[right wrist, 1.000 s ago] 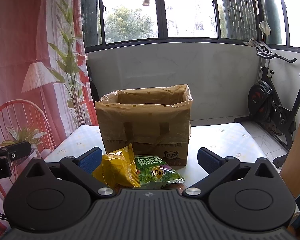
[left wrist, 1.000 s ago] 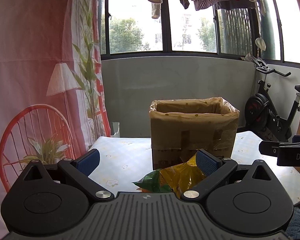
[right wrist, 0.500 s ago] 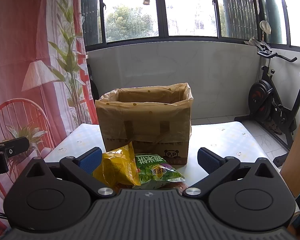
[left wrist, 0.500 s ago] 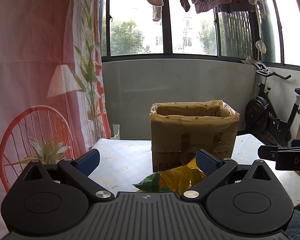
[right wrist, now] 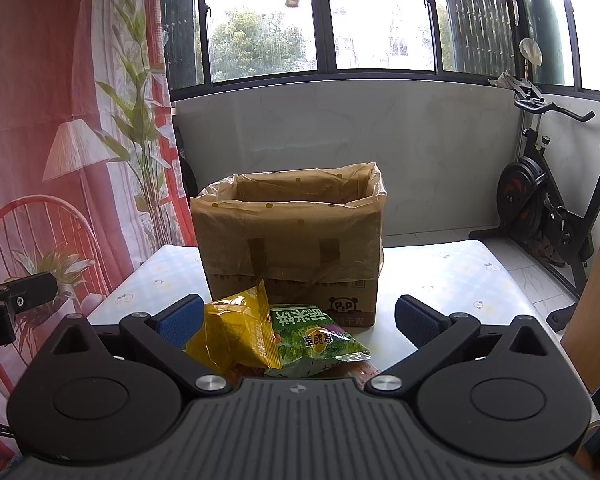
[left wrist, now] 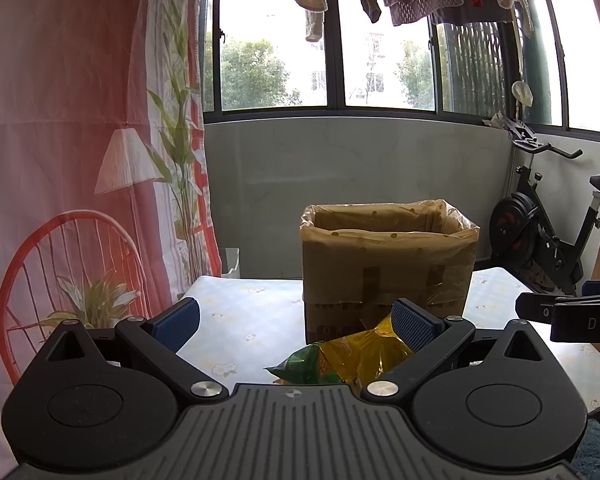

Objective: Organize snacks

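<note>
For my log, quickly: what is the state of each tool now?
Left tool: open, holding nothing.
Right tool: open, holding nothing.

Left gripper: matte black body, ribbed grey-black top plate, two round discs at sides, triangular cut-outs on linkage arms, silver pivot screws, blue textured pads. Right gripper: same build, blue pads, small compass-like mark on plate edge; white letters "DAS" on its side in left wrist view.
</note>
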Motion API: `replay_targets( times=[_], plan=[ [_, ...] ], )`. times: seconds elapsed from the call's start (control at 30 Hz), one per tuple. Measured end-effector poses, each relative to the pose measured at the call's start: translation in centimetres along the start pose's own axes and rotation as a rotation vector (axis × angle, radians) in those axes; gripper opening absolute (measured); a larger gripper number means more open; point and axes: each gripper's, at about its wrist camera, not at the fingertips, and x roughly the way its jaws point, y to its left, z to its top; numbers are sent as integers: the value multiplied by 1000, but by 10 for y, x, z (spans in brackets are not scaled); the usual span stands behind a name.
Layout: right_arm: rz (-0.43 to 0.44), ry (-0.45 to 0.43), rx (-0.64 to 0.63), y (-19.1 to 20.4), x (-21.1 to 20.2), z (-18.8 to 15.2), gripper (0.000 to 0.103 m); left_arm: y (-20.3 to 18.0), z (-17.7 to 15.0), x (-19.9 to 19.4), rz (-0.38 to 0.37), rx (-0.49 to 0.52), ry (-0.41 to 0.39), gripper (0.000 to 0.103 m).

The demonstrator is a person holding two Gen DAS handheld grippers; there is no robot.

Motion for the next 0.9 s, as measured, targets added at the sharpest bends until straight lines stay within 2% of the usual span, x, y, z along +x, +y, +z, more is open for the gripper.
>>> replay_targets(
  times=[0.9],
  plan=[
    [6, 1, 15, -1, 2, -4, 103, 4, -1, 4, -8, -16, 20, 103]
  ],
)
